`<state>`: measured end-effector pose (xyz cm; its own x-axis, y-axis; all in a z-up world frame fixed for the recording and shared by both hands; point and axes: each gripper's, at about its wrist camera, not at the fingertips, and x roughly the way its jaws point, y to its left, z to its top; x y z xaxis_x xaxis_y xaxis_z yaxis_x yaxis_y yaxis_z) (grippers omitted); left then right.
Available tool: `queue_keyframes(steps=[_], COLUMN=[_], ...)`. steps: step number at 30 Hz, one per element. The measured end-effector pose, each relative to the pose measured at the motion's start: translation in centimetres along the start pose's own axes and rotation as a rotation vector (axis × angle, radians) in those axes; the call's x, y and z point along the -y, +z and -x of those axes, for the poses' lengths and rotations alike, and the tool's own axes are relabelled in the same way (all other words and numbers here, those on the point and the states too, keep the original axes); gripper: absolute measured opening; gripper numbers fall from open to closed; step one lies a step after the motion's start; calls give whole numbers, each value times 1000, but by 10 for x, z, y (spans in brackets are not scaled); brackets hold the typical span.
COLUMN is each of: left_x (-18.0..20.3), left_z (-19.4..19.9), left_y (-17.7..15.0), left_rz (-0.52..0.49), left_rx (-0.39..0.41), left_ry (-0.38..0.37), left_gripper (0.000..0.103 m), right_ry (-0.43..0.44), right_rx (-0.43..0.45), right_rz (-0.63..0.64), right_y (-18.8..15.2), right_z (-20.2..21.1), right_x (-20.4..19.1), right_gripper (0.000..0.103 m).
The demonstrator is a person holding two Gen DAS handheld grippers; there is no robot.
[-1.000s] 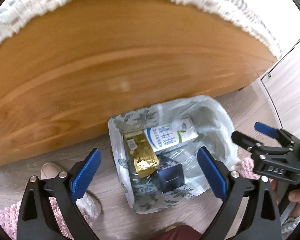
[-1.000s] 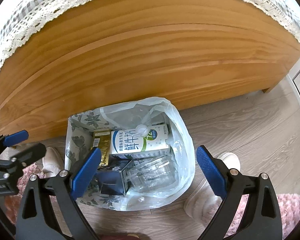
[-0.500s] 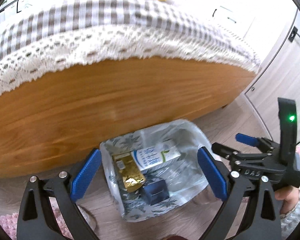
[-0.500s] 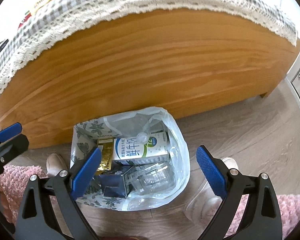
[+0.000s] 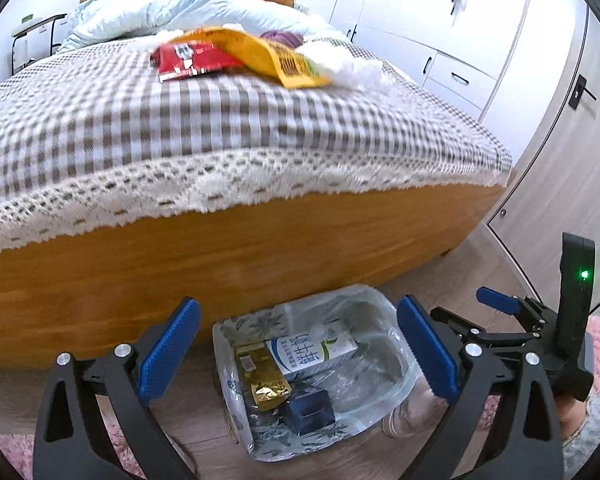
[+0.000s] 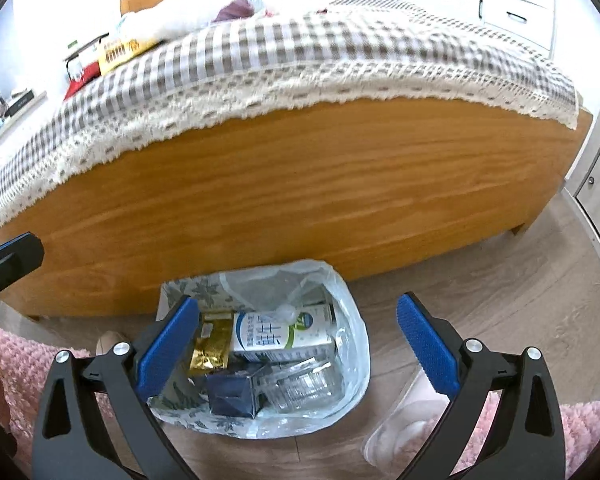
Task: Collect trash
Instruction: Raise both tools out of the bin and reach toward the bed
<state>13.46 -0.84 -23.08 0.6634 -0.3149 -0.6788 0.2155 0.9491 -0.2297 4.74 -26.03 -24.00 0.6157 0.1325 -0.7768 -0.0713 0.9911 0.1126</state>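
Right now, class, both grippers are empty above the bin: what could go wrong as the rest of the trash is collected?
1. The red wrapper and yellow packet overlap on the bed; a pinch may catch both or the checked cover.
2. The trash bin looks nearly full around the milk carton; additions could spill out.

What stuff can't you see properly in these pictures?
- Yellow snack bag, left view: print blurred, unreadable.
- Red wrapper, right view: tiny, mostly behind the bed's edge.
- Dark blue box, right view: label too dark.
- Bin bag bottom: buried under the milk carton.
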Motion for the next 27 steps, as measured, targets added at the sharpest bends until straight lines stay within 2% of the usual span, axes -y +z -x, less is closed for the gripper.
queue_keyframes(steps=[8,16,23,27], left_x=[-5,-4,-9,-6], left_z=[23,40,46,54], left_y=[10,8,4,12], left_rz=[49,16,10,-27], left_rx=[32,79,83,103], left_ry=[-47,7,4,11], left_gripper=[96,96,96,96], right_ry=[0,-20,-30,-68], right_rx=[49,98,141,213], right_rz=[-33,-15,-22,26], right_y=[8,11,11,20], right_z=[20,42,58,71], right_x=[10,9,23,27], right_gripper=[95,95,95,95])
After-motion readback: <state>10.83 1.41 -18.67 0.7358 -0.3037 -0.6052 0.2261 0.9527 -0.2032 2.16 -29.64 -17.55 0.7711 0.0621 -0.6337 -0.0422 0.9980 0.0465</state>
